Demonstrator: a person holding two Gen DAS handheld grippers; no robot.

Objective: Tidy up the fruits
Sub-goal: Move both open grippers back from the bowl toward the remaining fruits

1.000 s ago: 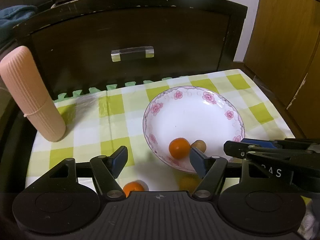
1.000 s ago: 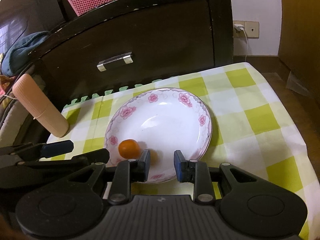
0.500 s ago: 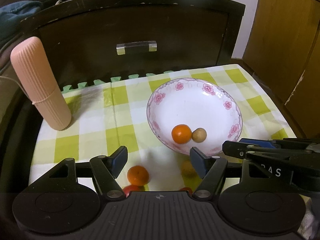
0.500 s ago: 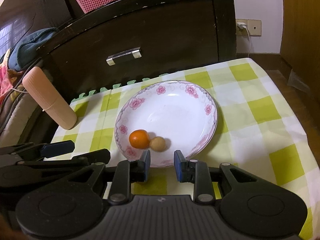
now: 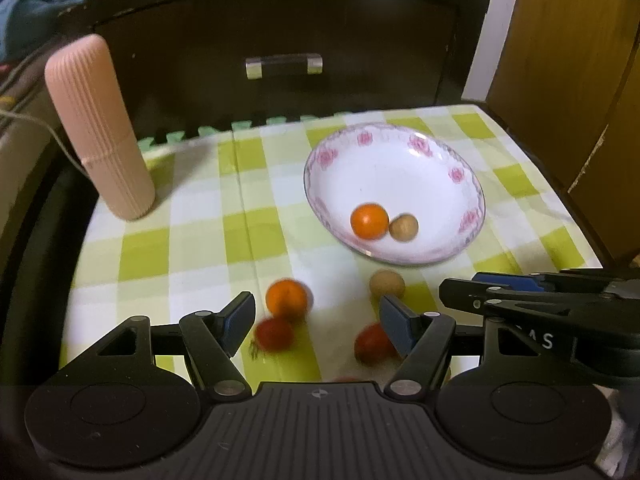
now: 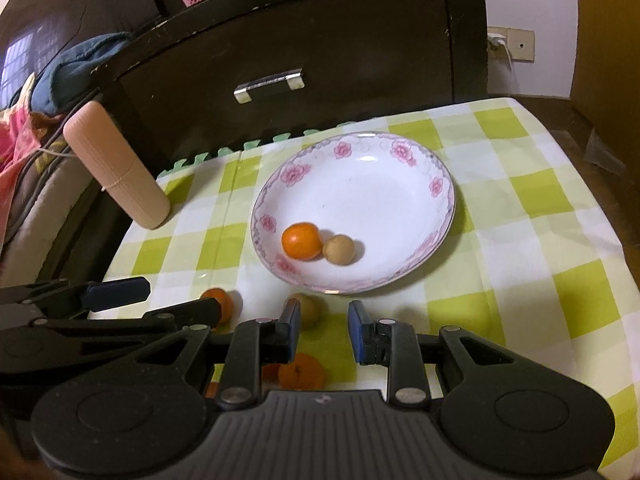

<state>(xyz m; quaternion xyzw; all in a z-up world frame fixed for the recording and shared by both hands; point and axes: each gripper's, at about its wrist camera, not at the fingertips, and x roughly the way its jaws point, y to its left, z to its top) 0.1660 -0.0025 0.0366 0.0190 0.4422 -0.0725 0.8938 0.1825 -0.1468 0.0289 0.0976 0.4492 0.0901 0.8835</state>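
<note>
An orange [image 6: 301,241] and a round brown fruit [image 6: 338,249] are seen side by side in the flowered plate [image 6: 404,152], the left gripper [image 5: 318,322] with jaws wide and empty, the right gripper [image 6: 324,330] with jaws narrow, nothing held

A white plate [image 6: 400,204] rimmed with pink flowers holds an orange fruit [image 6: 301,241] and a tan one [image 6: 338,249]. The cloth [image 6: 520,208] is green-and-white check; the ribbed tube [image 6: 116,168] at left is peach.

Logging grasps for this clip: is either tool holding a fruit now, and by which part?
Nothing is held. The left tool stands open over loose fruit; the right tool has only bare cloth between its fingers.
</note>
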